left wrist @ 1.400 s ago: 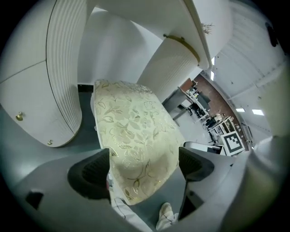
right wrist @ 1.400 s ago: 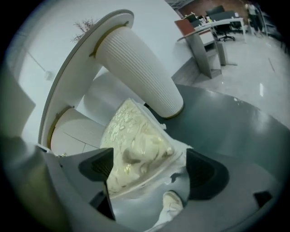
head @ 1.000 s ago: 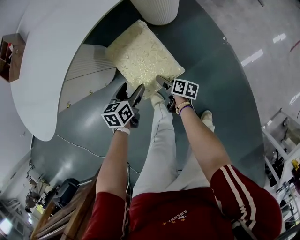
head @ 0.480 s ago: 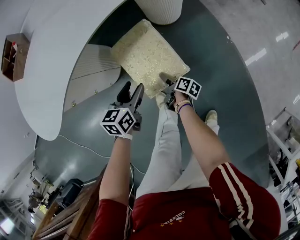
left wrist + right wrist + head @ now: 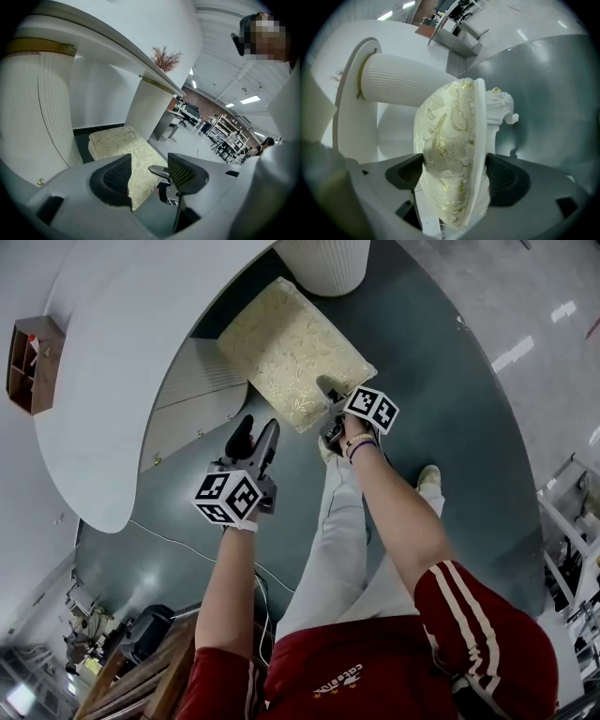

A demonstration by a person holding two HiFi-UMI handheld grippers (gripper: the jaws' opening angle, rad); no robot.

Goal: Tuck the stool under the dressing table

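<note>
The stool was set on the floor, partly under the dressing table's curved edge. Its near corner was clenched by the right tool, whose jaws had just been closing. The left tool, likewise just narrowed, was held empty with its jaws half apart.

A dark teal floor forms a round patch, with paler glossy floor to its right. On the teal floor stands the stool, its cream, gold-patterned seat reaching under the curved white top of the dressing table. The table's ribbed pedestal stands at the far end and its ribbed drawer unit to the left. A thin white cable lies near left.
</note>
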